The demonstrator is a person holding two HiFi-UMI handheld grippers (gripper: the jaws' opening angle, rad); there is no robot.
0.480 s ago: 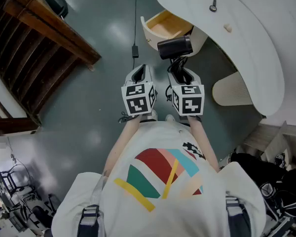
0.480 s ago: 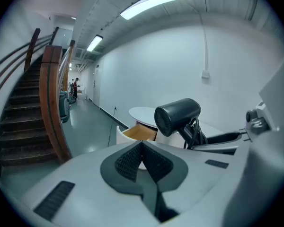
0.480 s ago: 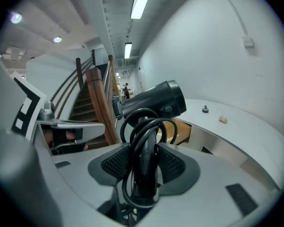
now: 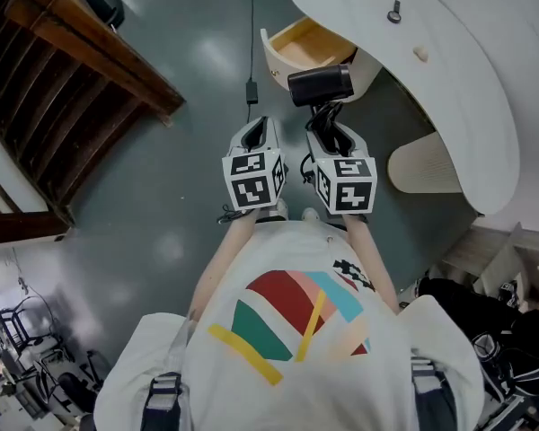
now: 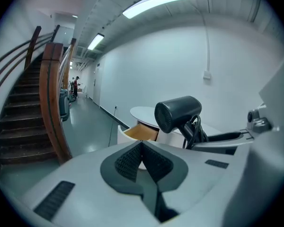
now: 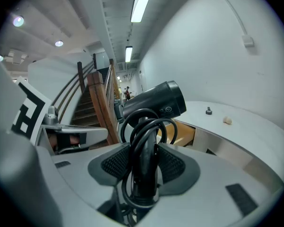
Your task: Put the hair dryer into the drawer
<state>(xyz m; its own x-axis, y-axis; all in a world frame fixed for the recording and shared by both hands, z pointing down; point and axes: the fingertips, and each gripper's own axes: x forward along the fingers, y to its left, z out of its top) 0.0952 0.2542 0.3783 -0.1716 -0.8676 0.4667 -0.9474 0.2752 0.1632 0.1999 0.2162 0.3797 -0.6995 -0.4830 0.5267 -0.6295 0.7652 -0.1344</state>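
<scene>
Black hard-plastic hair dryer [image 4: 319, 85], rigid, probably top-heavy, smooth; handle and looped cord clamped between pads of right gripper [image 4: 329, 131], just short of open drawer [image 4: 274, 64]; left gripper [image 4: 257, 135] closed, empty.

Rt gripper [image 6: 143, 163] — on hair dryer [image 6: 154, 103]

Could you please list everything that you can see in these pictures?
hair dryer: one, black, cord coiled round its handle, held near the drawer
drawer: one, white front, wooden inside, open
table: one, white, curved, right
knob: one, dark, on the table
lump: one, beige, on the table
cable: one, black, on the floor
staircase: one, brown wood, left
left gripper: one, grey, jaws together, empty
right gripper: one, grey, closed on the hair dryer's handle
</scene>
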